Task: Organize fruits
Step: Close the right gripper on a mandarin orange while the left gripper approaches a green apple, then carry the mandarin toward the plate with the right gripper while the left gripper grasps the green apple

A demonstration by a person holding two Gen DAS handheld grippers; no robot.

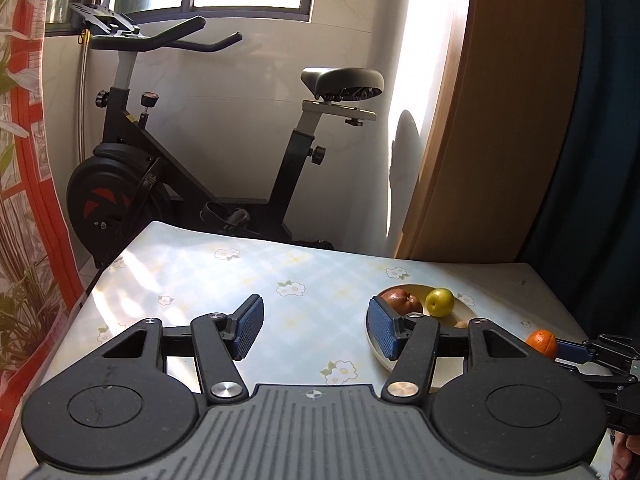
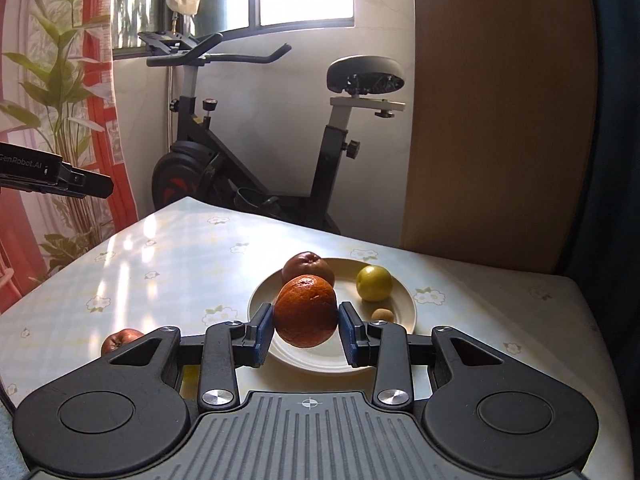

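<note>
Right wrist view: your right gripper (image 2: 306, 325) was clamped on an orange (image 2: 305, 311), both blue pads against its sides, held above the near half of the cream plate (image 2: 404, 312). On that plate: a dark red apple (image 2: 307, 267) at 11 o'clock, a green fruit (image 2: 374, 283) at 2 o'clock, a small tan fruit (image 2: 383, 315) at 3 o'clock. Another red apple (image 2: 120, 340) lay on the floral tablecloth (image 2: 160, 264), off the plate at 9 o'clock, partly hidden by the gripper body. Left wrist view: your left gripper (image 1: 316, 326) stood with fingers spread wide, grasping nothing, over bare cloth at 9 o'clock of the plate. An exercise bike (image 2: 256, 152) stood beyond the table
</note>
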